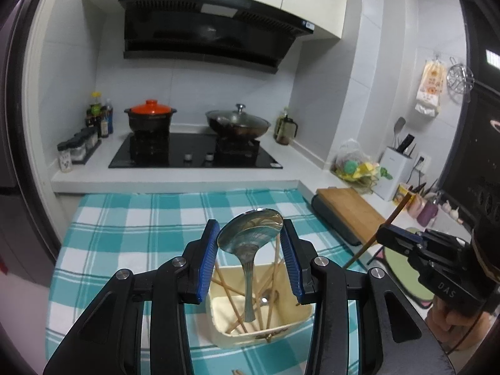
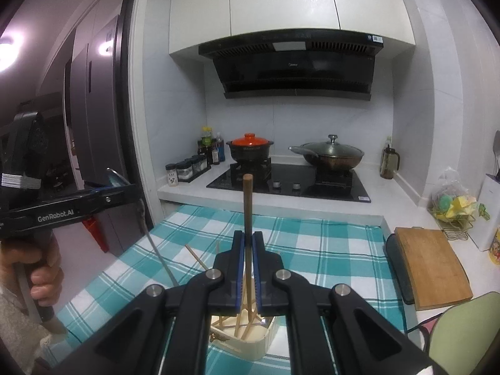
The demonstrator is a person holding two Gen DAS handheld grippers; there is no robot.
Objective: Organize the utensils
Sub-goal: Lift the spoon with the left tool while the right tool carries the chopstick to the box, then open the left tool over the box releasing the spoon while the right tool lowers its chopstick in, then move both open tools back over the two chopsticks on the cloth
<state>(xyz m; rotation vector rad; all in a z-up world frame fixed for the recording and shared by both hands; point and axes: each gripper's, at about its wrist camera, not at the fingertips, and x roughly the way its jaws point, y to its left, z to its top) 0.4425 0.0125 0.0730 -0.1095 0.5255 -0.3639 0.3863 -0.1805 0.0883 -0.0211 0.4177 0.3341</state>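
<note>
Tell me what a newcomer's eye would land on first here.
Probably the shiny metal spoon held bowl-up in the left gripper, its handle dipping into the cream utensil box on the teal checked cloth. Next, the wooden chopstick standing upright, pinched in the right gripper. Behind, the orange-lidded pot sits on the stove.

The cream holder point(image 1: 259, 315) bristles with slanting chopsticks point(image 1: 229, 293) and an upright metal spoon point(image 1: 250, 237), leaving little gap inside. The checked tablecloth point(image 1: 140, 228) lies bare toward its far edge (left side too); a cutting board point(image 1: 350, 209) borders the right edge.
</note>
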